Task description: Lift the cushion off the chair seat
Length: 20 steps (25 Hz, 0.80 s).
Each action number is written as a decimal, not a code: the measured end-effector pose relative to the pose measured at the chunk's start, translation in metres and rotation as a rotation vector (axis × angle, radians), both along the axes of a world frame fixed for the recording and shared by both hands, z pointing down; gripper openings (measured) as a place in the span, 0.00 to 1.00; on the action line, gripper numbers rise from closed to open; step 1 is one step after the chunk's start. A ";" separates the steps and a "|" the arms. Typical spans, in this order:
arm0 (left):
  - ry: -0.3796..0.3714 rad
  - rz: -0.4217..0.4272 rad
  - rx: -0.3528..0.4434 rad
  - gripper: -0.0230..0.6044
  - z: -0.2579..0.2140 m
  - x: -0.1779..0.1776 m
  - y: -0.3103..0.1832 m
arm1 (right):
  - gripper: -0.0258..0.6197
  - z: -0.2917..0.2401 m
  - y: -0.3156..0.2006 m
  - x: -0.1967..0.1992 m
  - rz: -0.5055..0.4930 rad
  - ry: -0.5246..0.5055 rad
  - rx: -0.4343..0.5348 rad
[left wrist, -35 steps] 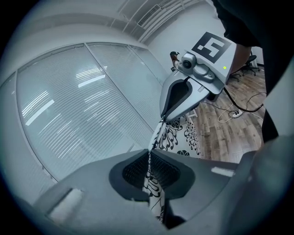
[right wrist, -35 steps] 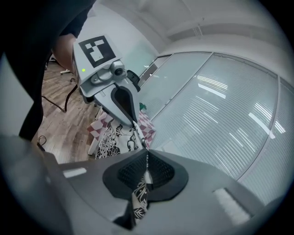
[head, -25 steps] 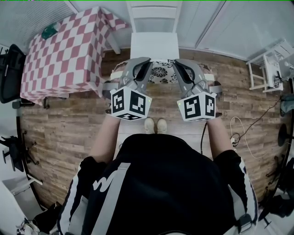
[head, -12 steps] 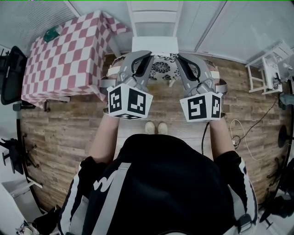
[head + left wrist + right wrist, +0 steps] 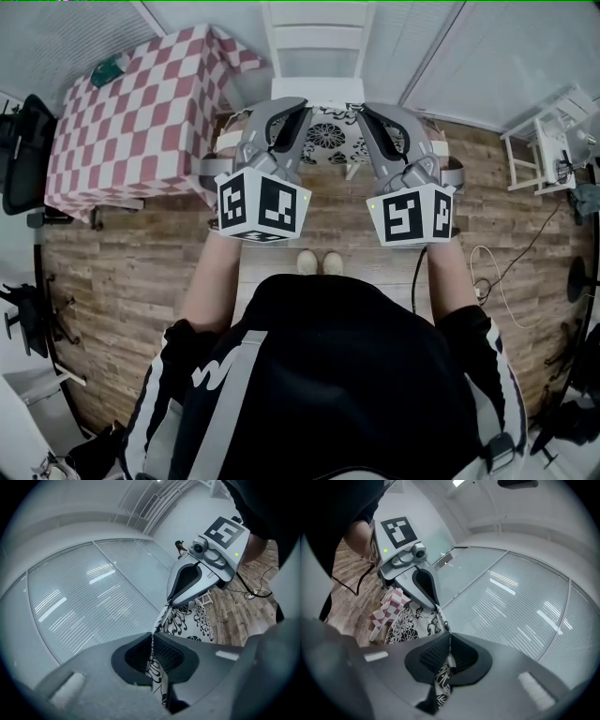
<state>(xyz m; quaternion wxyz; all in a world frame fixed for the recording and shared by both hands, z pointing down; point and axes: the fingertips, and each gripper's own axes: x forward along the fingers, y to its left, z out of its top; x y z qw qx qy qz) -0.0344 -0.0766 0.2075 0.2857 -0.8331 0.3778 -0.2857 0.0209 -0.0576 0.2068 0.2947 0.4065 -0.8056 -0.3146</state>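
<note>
Wood-plank flooring (image 5: 122, 272) is laid across the room, and ribbed, frosted glass panels (image 5: 93, 602) are seen behind a white chair (image 5: 317, 92), which is taken as the landmark. Left of the chair, a desk (image 5: 131, 103) is draped in a pink-and-white checked cloth.

Just in front of the chair, the cushion (image 5: 328, 141) is held up between the two tools. The flat white seat behind it is seen bare, so the cushion is judged to be off the seat already.

The left hand-held gripper (image 5: 152, 641) is clamped on one edge of the cushion, with the fabric pinched flat between its ribbed black pads (image 5: 168, 654). The right hand-held gripper (image 5: 449, 644) is clamped in the same way on the opposite edge. Both tools are made of smooth grey moulded plastic.

The cushion is made of white fabric printed with black flowers, and it is seen to be thin and limp. It is judged to be light, soft and in no way fragile. Because it folds and sags wherever it is unsupported, it is best taken at two opposite edges, as is done here, so that it is kept spread. Only a narrow strip of cloth is caught in each grip, so a slip may be expected if the edges are pulled apart hard.
</note>
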 end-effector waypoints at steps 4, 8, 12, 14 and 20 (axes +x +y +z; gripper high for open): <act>0.004 -0.007 0.000 0.06 0.000 -0.002 -0.002 | 0.05 0.001 -0.001 -0.002 -0.004 -0.004 -0.003; 0.011 -0.011 -0.002 0.06 0.000 -0.002 -0.003 | 0.05 0.001 -0.003 -0.002 -0.003 -0.006 -0.003; 0.008 -0.017 -0.003 0.06 0.003 -0.004 -0.006 | 0.05 0.003 -0.005 -0.004 -0.002 -0.011 -0.007; 0.012 -0.019 -0.007 0.06 0.004 -0.004 -0.007 | 0.05 0.005 -0.007 -0.004 0.000 -0.011 -0.011; 0.012 -0.018 -0.011 0.06 0.006 -0.002 -0.008 | 0.05 0.007 -0.008 -0.001 0.004 -0.002 -0.002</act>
